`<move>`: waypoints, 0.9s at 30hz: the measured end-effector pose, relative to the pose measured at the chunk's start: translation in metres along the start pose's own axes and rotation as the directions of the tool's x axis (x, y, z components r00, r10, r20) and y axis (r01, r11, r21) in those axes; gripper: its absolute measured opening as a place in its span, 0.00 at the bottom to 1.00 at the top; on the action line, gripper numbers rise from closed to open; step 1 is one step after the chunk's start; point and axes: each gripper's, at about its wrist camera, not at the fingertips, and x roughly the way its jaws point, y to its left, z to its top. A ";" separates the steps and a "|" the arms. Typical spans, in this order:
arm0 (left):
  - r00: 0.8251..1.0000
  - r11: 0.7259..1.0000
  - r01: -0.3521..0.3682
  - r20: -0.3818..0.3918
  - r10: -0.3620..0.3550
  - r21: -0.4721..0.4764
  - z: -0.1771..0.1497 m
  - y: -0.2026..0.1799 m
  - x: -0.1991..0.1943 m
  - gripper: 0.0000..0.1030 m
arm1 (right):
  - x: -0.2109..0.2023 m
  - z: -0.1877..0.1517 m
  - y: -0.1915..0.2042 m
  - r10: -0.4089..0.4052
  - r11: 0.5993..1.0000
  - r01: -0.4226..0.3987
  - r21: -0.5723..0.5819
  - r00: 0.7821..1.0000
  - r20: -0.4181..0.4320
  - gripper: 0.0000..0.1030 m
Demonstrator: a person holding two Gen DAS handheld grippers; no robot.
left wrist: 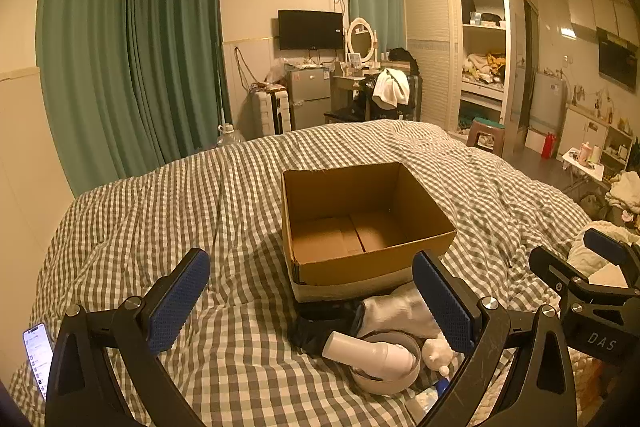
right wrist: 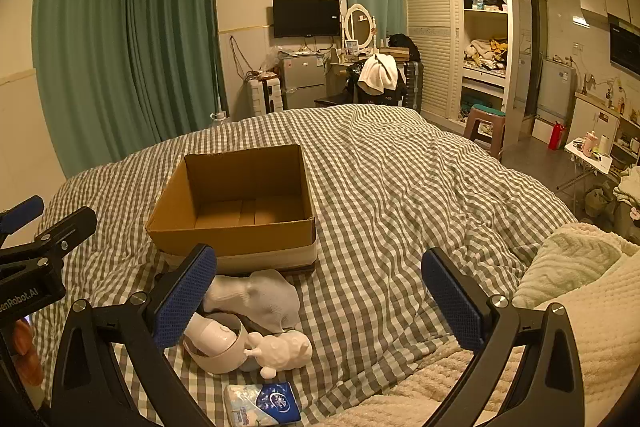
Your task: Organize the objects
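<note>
Above the checkered bed (left wrist: 160, 211) | left claw (left wrist: 312, 303) spread, level | right claw (right wrist: 320, 303) spread, level | cardboard box (right wrist: 240, 203) ahead

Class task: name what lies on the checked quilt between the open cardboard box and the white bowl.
A crumpled white sock, in the right wrist view, lies between the brown cardboard box and the round white bowl.

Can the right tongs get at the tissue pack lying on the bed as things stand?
Probably yes. The right tongs are open and hold nothing, and the tissue pack lies uncovered on the checked duvet, near the white figurine, with nothing on top of it.
</note>
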 end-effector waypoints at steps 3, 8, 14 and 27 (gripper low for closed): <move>1.000 1.000 0.002 -0.008 -0.002 -0.002 -0.001 0.000 0.001 1.00 | 0.000 0.000 0.000 0.000 1.000 0.000 0.000 1.000 0.000 1.00; 1.000 1.000 0.007 -0.019 -0.007 -0.007 -0.002 0.000 0.003 1.00 | 0.000 -0.001 0.000 0.000 1.000 0.000 0.001 1.000 -0.001 1.00; 1.000 1.000 0.003 -0.016 -0.003 -0.012 -0.003 0.000 0.002 1.00 | 0.001 -0.003 0.002 -0.003 1.000 0.003 0.001 1.000 -0.003 1.00; 1.000 1.000 0.000 -0.023 0.000 -0.012 -0.003 0.002 0.000 1.00 | -0.001 -0.002 0.001 -0.009 1.000 0.009 0.003 1.000 0.000 1.00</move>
